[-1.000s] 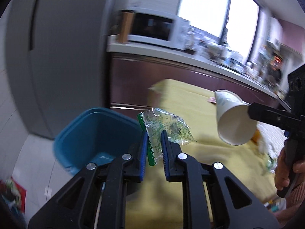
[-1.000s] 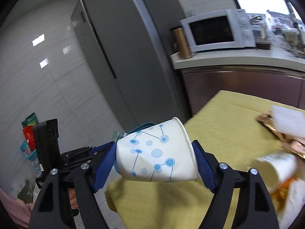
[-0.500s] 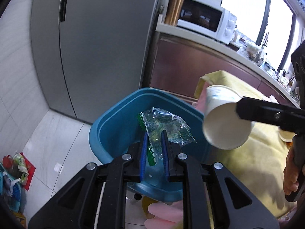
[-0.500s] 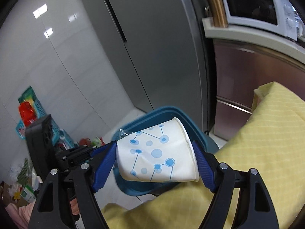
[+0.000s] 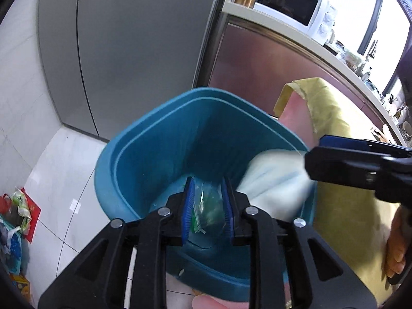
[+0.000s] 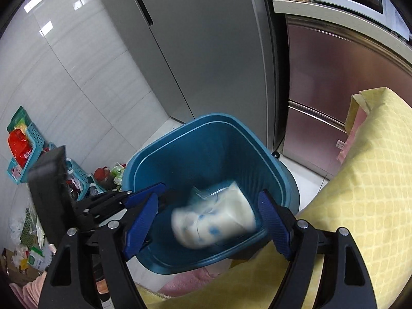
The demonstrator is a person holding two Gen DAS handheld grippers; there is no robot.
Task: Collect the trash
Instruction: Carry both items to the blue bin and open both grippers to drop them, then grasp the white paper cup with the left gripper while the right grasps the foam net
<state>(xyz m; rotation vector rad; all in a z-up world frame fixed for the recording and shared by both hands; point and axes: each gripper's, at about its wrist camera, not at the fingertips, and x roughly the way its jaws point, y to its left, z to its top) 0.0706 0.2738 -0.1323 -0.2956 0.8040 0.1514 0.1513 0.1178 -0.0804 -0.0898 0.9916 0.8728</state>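
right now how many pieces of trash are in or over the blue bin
2: a paper cup dropping blurred between the right gripper's open jaws, and a clear plastic wrapper between the left gripper's opening jaws. More may be hidden.

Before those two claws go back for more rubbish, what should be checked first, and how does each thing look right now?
1. Both claws over the blue bin: ok.
2. Paper cup clear of the right claw and falling into the bin: ok.
3. Left claw opening; green wrapper between the pads, fully let go: cannot tell.
4. Cup landed upright or on its side: cannot tell, blurred.
5. Bin has room: ok.
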